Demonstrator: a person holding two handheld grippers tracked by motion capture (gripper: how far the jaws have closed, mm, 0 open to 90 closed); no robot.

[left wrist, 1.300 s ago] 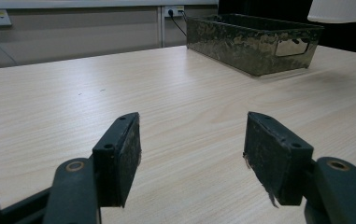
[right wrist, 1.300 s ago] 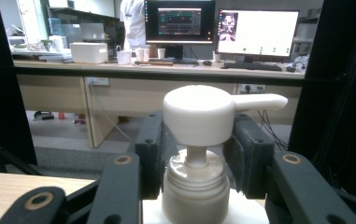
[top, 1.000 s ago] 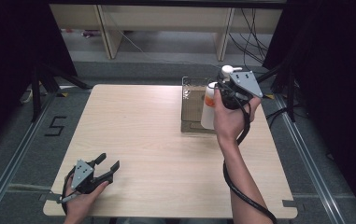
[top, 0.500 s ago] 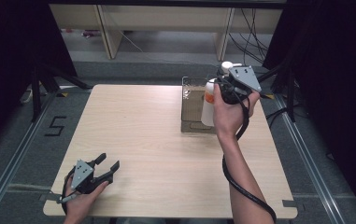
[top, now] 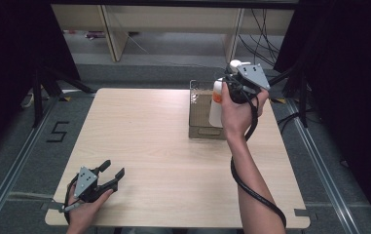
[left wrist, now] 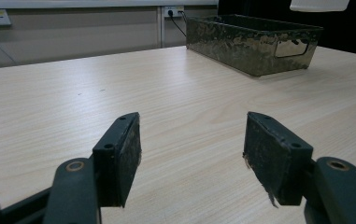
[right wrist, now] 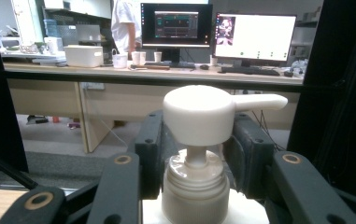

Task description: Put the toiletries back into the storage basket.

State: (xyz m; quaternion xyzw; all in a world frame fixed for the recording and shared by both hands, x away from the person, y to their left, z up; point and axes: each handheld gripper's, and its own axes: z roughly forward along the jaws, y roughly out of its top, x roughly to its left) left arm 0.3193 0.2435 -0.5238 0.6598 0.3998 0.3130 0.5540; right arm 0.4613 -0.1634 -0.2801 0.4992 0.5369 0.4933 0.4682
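— Where are you working?

— You're in a lab or research workroom. Your pale wood surface stands inside a black-curtained bay with metal floor rails and a taped number five on the grey floor.

— What else shows it?

— Beyond the far edge you face a long bench carrying two lit monitors, a keyboard, cups and a white box, with a person in a white top standing there. Cables hang at the far right.
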